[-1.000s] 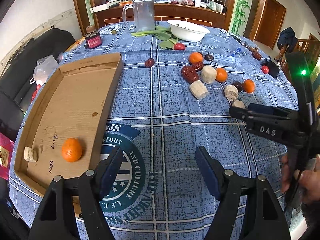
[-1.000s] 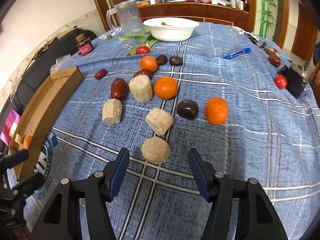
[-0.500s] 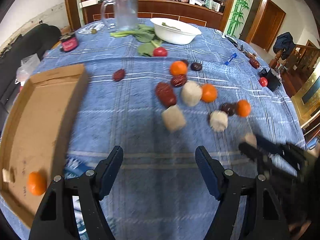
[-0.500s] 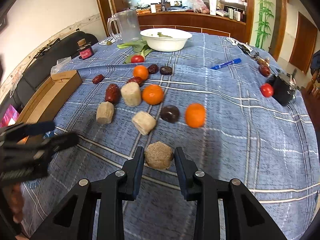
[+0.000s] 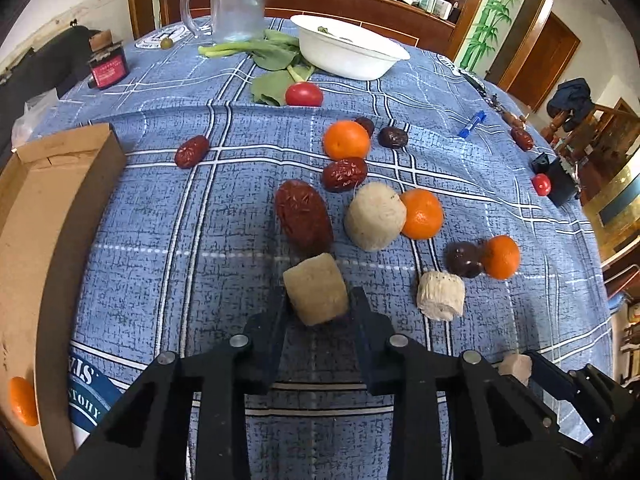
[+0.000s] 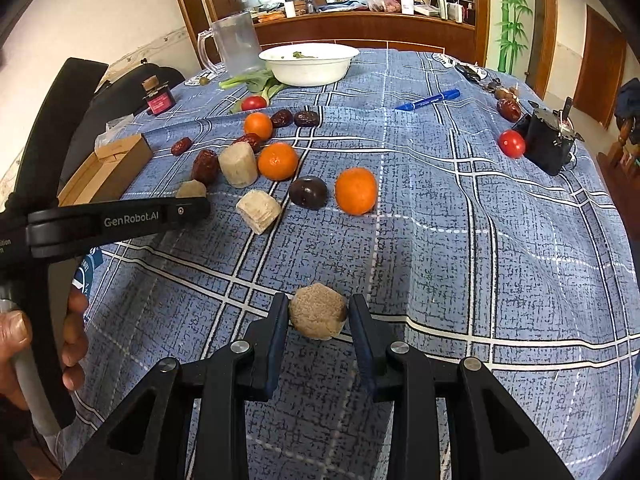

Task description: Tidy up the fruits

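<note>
In the left wrist view a squarish beige chunk [image 5: 316, 286] lies on the blue checked cloth in front of a big red date [image 5: 304, 216]. My left gripper [image 5: 318, 302] is closing, its pads against the chunk's sides. My right gripper [image 6: 318, 308] is shut on a round beige chunk [image 6: 318, 316] near the table's front. Oranges [image 5: 346, 140], a third beige chunk [image 5: 374, 216], dates and dark plums [image 6: 308, 192] lie in a loose cluster. A cardboard tray [image 5: 44, 216] at the left holds one orange [image 5: 22, 400].
A white bowl [image 5: 346, 54], a glass jug [image 5: 238, 0], green leaves and a tomato [image 5: 304, 94] stand at the back. A blue pen [image 6: 428, 100], a black box [image 6: 546, 144] and a small tomato lie to the right. A hand [image 6: 60, 340] holds the left gripper's handle.
My left gripper moved right from beside the tray to the fruit cluster and closed around the squarish beige chunk. My right gripper shut on the round beige chunk and drew it back.
</note>
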